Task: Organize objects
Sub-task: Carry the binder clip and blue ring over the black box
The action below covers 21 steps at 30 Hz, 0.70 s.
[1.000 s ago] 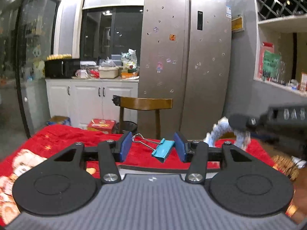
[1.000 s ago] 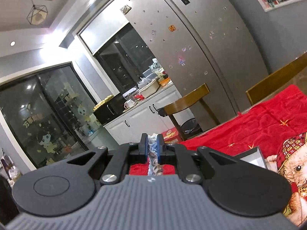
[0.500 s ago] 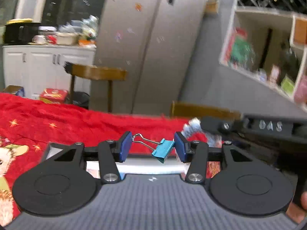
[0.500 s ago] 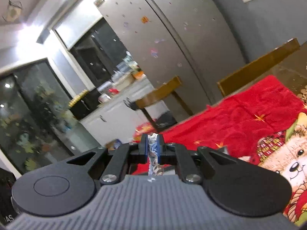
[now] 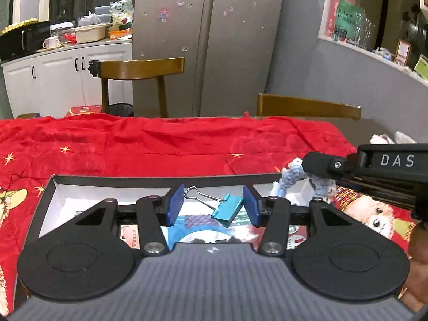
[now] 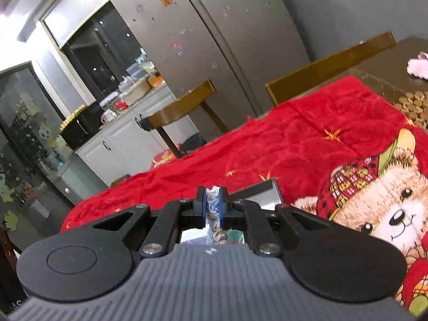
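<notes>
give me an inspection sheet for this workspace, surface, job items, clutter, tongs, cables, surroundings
Surface: red blanket with a teddy bear print over the table.
Job's things: teal binder clip; blue-and-white knitted rope; open box with printed items inside.
Clutter: pink fluffy item and brown beaded mat on bare table.
Tongs: left tongs clamp the clip across its handle and body; right tongs shut on the rope, over the box.
Cables: nothing seen.
Surroundings: fridge, two wooden chairs, white cabinets.
</notes>
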Each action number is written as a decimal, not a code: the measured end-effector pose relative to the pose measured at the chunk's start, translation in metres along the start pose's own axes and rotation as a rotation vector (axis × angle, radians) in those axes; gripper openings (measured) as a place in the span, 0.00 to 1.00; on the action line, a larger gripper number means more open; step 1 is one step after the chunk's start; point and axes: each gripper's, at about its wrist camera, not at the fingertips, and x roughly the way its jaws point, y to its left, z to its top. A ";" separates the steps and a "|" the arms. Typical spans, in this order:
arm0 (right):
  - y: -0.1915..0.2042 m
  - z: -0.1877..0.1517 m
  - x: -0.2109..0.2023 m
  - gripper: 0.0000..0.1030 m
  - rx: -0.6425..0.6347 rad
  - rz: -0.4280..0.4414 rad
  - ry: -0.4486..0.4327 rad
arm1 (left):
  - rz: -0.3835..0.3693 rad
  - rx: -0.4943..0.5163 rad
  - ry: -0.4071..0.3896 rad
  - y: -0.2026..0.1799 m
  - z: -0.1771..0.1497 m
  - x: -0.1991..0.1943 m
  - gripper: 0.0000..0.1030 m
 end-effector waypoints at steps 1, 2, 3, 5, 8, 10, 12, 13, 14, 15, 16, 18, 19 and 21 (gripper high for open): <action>-0.001 0.000 0.001 0.10 0.005 -0.018 0.024 | 0.004 -0.002 0.008 0.001 -0.001 0.002 0.53; -0.002 0.000 0.002 0.10 0.009 -0.026 0.038 | 0.005 -0.002 0.016 0.002 -0.003 0.004 0.53; -0.002 0.000 0.002 0.10 0.009 -0.030 0.047 | 0.009 -0.002 0.028 0.003 -0.004 0.007 0.53; -0.001 -0.001 0.003 0.10 -0.004 -0.048 0.052 | 0.032 0.001 0.050 0.003 -0.005 0.014 0.53; -0.002 -0.003 0.003 0.10 -0.015 -0.066 0.052 | 0.059 0.000 0.104 0.003 -0.008 0.022 0.53; -0.003 -0.003 0.004 0.11 -0.024 -0.080 0.055 | 0.063 -0.008 0.114 0.006 -0.008 0.023 0.53; -0.002 -0.003 0.005 0.11 -0.034 -0.088 0.061 | 0.072 -0.005 0.115 0.007 -0.007 0.023 0.53; -0.002 -0.003 0.006 0.12 -0.035 -0.087 0.067 | 0.074 -0.008 0.121 0.008 -0.008 0.024 0.53; -0.002 -0.003 0.007 0.12 -0.031 -0.084 0.073 | 0.074 -0.010 0.127 0.009 -0.008 0.025 0.53; -0.003 -0.003 0.009 0.12 -0.029 -0.083 0.079 | 0.073 -0.010 0.133 0.009 -0.008 0.026 0.53; -0.003 -0.004 0.010 0.12 -0.031 -0.085 0.083 | 0.071 -0.009 0.138 0.010 -0.008 0.027 0.53; -0.004 -0.004 0.011 0.12 -0.034 -0.090 0.083 | 0.072 -0.008 0.139 0.008 -0.008 0.027 0.53; -0.004 -0.004 0.011 0.12 -0.037 -0.090 0.085 | 0.075 -0.010 0.139 0.008 -0.008 0.026 0.53; -0.004 -0.003 0.012 0.13 -0.040 -0.092 0.088 | 0.075 -0.010 0.145 0.008 -0.008 0.027 0.53</action>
